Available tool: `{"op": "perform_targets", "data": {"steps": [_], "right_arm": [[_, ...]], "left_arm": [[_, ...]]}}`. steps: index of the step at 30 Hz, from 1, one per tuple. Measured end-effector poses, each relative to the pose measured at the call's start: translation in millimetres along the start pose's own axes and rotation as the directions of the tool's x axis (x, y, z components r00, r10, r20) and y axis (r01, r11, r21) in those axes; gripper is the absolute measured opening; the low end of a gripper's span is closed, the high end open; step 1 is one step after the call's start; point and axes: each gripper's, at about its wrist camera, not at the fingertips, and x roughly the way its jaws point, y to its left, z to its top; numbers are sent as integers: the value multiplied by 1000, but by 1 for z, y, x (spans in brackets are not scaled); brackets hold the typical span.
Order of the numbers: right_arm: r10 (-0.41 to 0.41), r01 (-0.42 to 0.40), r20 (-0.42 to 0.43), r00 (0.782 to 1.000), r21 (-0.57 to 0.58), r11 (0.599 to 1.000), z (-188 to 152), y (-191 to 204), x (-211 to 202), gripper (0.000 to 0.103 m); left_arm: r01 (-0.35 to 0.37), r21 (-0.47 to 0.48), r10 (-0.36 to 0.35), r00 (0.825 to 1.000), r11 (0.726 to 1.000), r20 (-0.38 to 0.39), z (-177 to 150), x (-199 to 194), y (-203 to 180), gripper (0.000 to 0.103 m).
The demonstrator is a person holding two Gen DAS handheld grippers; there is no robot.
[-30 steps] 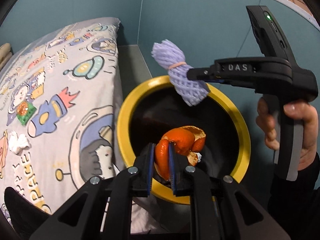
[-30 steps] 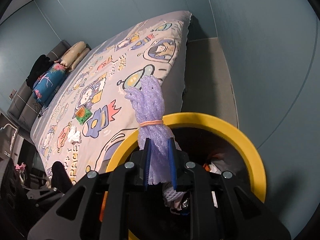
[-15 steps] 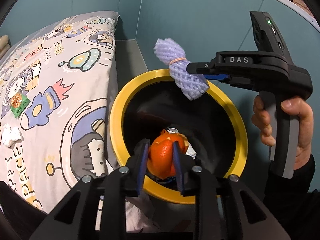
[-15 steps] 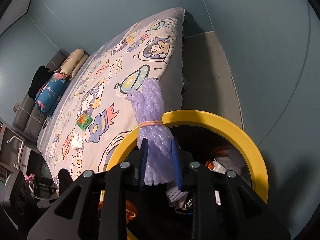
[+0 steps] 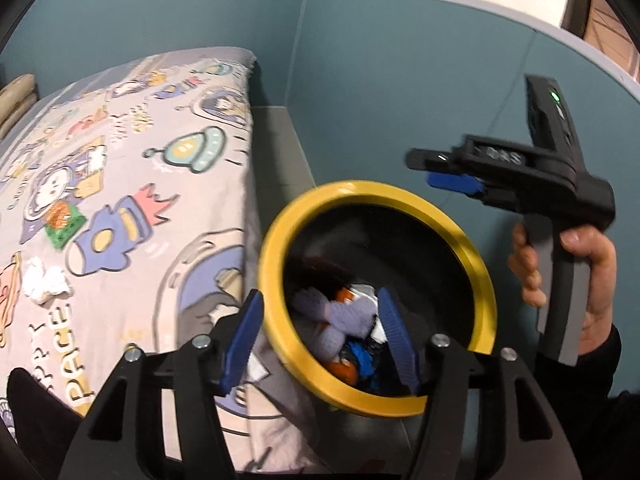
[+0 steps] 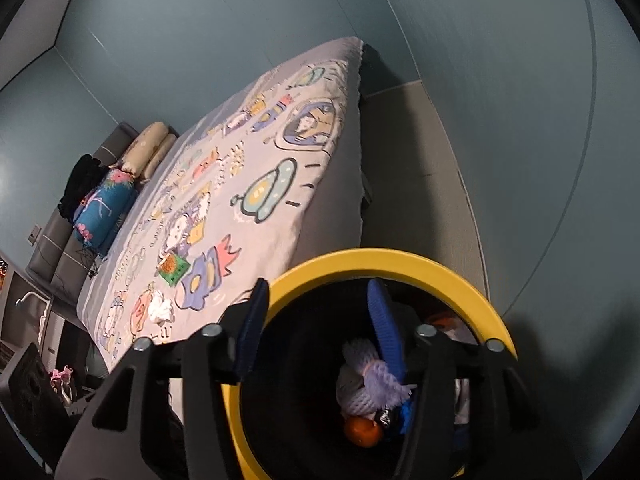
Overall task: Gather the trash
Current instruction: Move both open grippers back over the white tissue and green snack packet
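On the bedsheet (image 5: 120, 200), print reads "SPACE"; both grippers empty.

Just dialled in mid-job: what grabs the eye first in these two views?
The round black bin with the bright yellow rim beside the bed stands out first, with a lilac foam fruit net and orange peel lying inside. Both hand-held grippers, left and right, hang open over it. On the cartoon space-print bedsheet, a crumpled white tissue and a green packet remain.
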Motion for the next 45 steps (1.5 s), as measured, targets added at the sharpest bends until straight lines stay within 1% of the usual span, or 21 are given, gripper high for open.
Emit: {"op": "perform_targets", "data": {"steps": [3,7,11,13,15,17,24,28,31,33,35,40,45], "right_arm": [[23,-23,12,1000,-13,1000,2,7,-1,52],[43,-42,21,999,-49,998,6,22,2,56],[75,-73,20,997,-90,993,12,46,8,60],[87,-85,15,996,-119,989,15,60,13,61],[99,-97,6,995,-146,984,17,76,20,62],[111,-111,-10,994,-171,979,19,91,28,63],[132,-144,-63,989,-256,956,22,142,60,64],[139,-163,-99,985,-306,938,20,169,82,65],[139,-175,-127,982,-339,924,18,189,104,68],[140,-188,-158,978,-356,915,16,202,122,68],[134,-198,-193,972,-369,908,14,213,141,68],[80,-191,-257,963,-443,876,5,248,187,68],[23,-187,-310,950,-510,840,-4,281,236,68]], "left_arm": [[-28,-31,29,999,999,24,4,-7,15,61],[-67,-83,72,996,994,56,7,-18,41,65],[-97,-135,109,991,986,80,9,-27,65,68],[-112,-162,128,987,980,93,9,-32,78,69],[-134,-188,155,982,973,105,8,-36,93,70],[-138,-215,164,981,967,108,5,-39,107,70],[-190,-291,228,968,938,101,-3,-45,155,71],[-218,-357,264,961,908,84,-11,-46,191,72],[-244,-392,293,954,887,69,-17,-46,215,75],[-259,-410,309,949,874,57,-21,-45,228,75],[-274,-439,323,946,856,40,-25,-42,247,75],[-294,-502,341,940,814,3,-35,-36,286,75],[-298,-538,339,941,788,-26,-40,-24,315,75]]}}
